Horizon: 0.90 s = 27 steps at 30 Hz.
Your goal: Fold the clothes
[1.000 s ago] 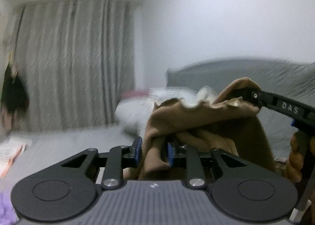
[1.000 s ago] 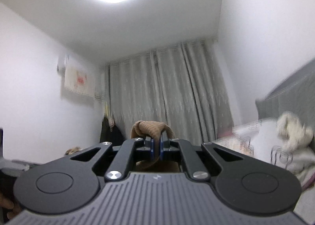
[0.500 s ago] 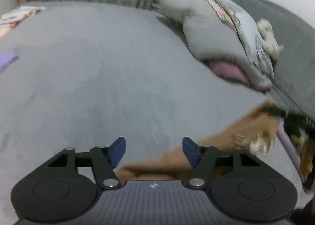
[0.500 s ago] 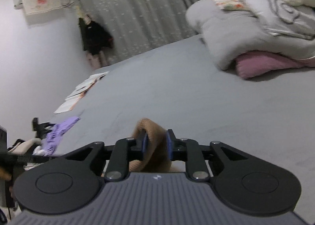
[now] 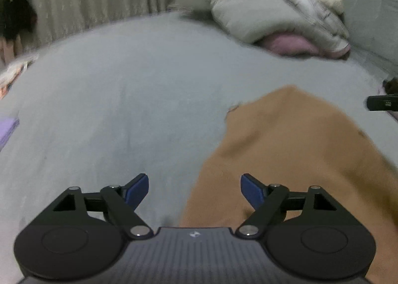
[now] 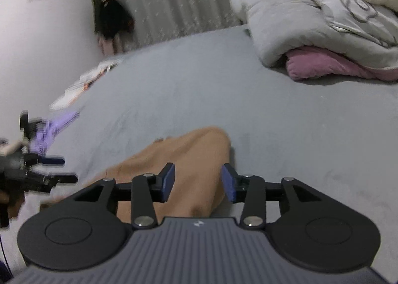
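The brown garment [image 5: 286,149] is lying on the grey bed [image 5: 124,97], spread out but not yet flat, and both tongs are letting go of it. The left gripper [image 5: 194,188] is opening wide; its blue pads are not pressing on anything, and the cloth is lying under its 3 o'clock side only. The right gripper [image 6: 197,181] is opening too, with the cloth lying between and below its pads but no longer squeezed by them.

The step in hand seems to be laying the garment down before the next fold. To do it well, the person should be letting the jaws part fully before lifting, so that no pad is dragging the fabric. The far edge at 12 o'clock is looking rounded and uneven, so it is probably needing a smoothing pull before any fold. Each gripper should then be taking 1 corner, not a bunch of cloth.

The left wrist view is showing the wide body of the garment running toward 4 o'clock, and a black finger of the other tool at 3 o'clock. The right wrist view is showing only a narrower tongue of the cloth, but it is also showing the left tool at 9 o'clock, a purple item [image 6: 57,122] near it, papers [image 6: 84,82] at 10 o'clock, and the pink cushion [image 6: 323,65] under the grey duvet [image 6: 298,25] more clearly.
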{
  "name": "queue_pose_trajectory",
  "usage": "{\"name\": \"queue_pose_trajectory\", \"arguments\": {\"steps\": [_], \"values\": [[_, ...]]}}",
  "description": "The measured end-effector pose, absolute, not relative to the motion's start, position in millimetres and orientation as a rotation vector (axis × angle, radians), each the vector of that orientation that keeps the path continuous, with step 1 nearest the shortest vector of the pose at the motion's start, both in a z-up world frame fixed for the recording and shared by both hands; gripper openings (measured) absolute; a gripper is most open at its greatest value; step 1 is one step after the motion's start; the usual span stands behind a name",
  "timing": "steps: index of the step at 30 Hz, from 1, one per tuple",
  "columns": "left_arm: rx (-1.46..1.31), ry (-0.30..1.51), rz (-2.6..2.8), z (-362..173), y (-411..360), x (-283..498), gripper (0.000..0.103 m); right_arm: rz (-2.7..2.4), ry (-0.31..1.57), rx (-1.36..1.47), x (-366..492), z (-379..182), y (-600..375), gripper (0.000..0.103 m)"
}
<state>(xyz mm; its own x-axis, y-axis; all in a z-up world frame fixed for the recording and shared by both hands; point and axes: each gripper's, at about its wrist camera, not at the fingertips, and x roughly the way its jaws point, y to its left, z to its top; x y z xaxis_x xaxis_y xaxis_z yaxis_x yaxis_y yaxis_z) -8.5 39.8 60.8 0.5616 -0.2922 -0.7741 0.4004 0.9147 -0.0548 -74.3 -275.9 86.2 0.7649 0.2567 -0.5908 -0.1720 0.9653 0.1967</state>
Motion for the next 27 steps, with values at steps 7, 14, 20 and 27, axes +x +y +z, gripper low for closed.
{"name": "queue_pose_trajectory", "arguments": {"steps": [7,14,20,27], "values": [[-0.053,0.975,-0.434,42,65,-3,0.081,0.406,0.631,-0.068,-97,87,-205,0.058],[-0.269,0.966,-0.334,43,101,10,0.081,0.46,0.511,-0.368,-121,87,-125,0.058],[-0.334,0.954,-0.313,37,109,9,0.082,0.488,0.372,-0.952,-115,55,-37,0.059],[-0.412,0.955,-0.261,33,139,5,0.082,0.684,0.578,-1.248,-78,16,19,0.05]]}}
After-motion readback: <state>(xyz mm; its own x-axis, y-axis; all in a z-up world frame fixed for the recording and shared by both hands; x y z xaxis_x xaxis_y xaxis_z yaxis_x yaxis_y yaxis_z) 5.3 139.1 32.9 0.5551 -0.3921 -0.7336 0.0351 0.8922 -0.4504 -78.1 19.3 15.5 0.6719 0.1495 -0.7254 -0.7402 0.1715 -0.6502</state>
